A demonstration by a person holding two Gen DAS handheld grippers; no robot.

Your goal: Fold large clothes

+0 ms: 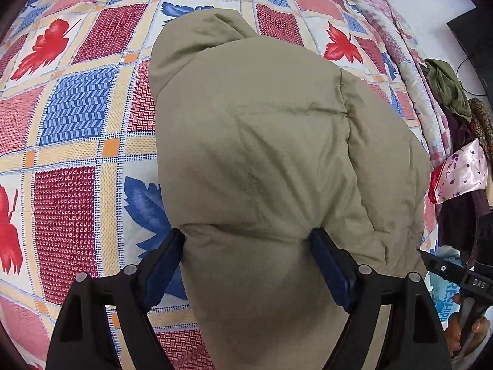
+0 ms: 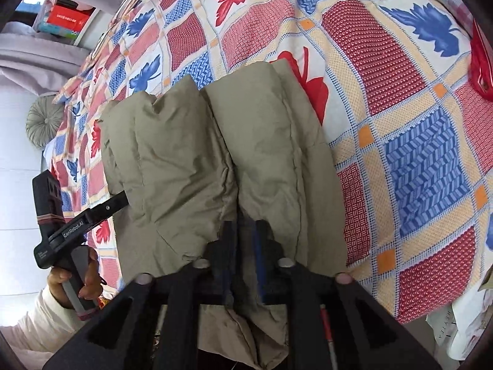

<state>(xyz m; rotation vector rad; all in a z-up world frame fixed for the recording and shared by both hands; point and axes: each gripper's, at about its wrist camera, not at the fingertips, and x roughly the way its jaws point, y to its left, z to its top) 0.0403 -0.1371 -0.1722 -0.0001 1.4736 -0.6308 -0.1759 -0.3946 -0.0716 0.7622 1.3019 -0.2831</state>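
The padded jacket (image 1: 262, 154) hides the bedspread (image 1: 77, 108) beneath it, and its near end runs off the bottom edge. From the right wrist, the right gripper (image 2: 243, 231) has its fingertips sunk in a fold, so contact is unclear. The person's left hand (image 2: 77, 277) is partly hidden behind its handle. Shelf boxes (image 2: 66, 18) are too small to read.

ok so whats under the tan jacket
The tan jacket lies on the patchwork quilt, whose leaf-print squares show all around it. Whatever sits directly beneath its folds is covered and cannot be seen.
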